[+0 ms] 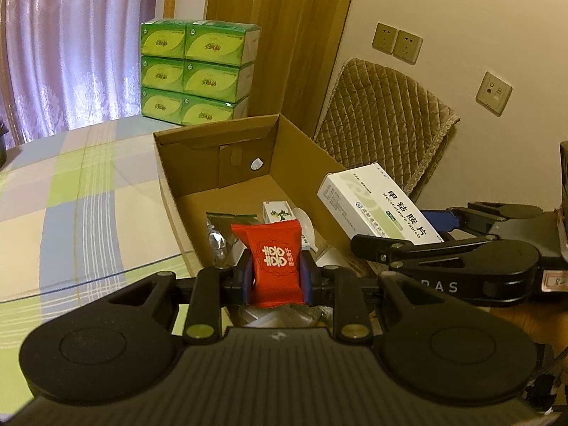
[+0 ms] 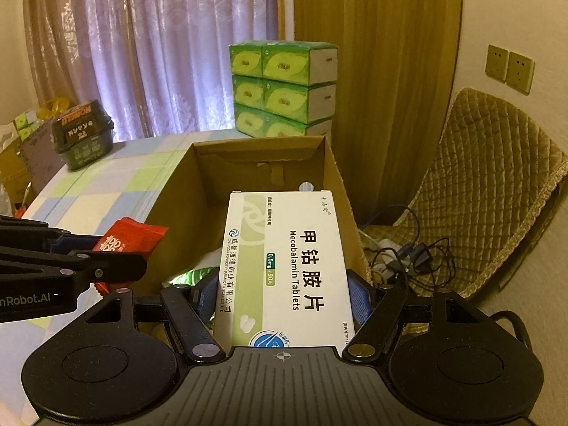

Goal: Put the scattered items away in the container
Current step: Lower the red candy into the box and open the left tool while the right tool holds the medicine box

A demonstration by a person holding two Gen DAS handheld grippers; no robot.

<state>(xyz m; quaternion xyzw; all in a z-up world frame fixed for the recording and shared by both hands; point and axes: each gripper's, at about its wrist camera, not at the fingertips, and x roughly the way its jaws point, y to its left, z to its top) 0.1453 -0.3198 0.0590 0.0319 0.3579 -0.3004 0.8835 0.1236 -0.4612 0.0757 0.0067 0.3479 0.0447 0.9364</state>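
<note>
Red foil snack packet [image 1: 276, 262] pinched in the left gripper [image 1: 275, 277] and white Mecobalamin tablet carton [image 2: 284, 269] clamped in the right gripper [image 2: 284, 294] both hang above the open brown cardboard box [image 1: 170, 191], so releasing each inside looks next.

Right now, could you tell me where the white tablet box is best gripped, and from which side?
Across its two long narrow edges, near the end, coming in lengthwise from behind. The white tablet box is flat and long, and the right gripper holds it that way, one pad on each edge.
</note>
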